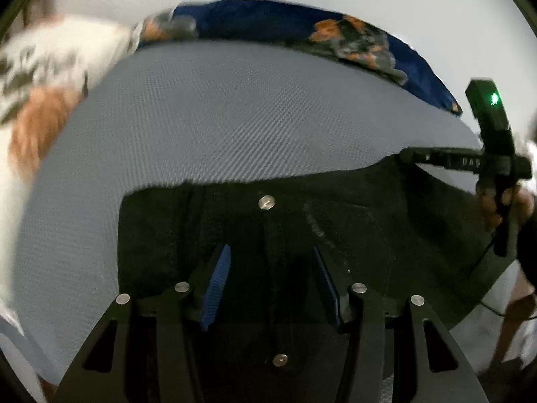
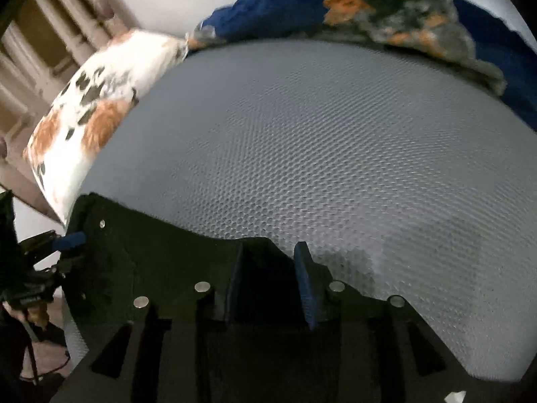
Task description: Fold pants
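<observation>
We note black pants point(image 1: 302, 228) at near edge of grey mattress point(image 1: 201, 117), waistband far, spread left-right. Left gripper point(image 1: 270, 268) jaws wide over button point(image 1: 266, 202). Right gripper point(image 2: 268, 268) jaws narrow, grip unclear. Legs cut off.

Black pants point(image 1: 352, 235) lie on grey honeycomb-textured mattress point(image 2: 319, 151), beside a blue, orange-flowered blanket point(image 2: 419, 10).

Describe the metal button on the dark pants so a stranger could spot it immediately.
Start at the grey textured mattress, then find the black pants lying on its near side. At their waistband edge sits one round silver metal button, the only shiny spot on the dark cloth.
</observation>
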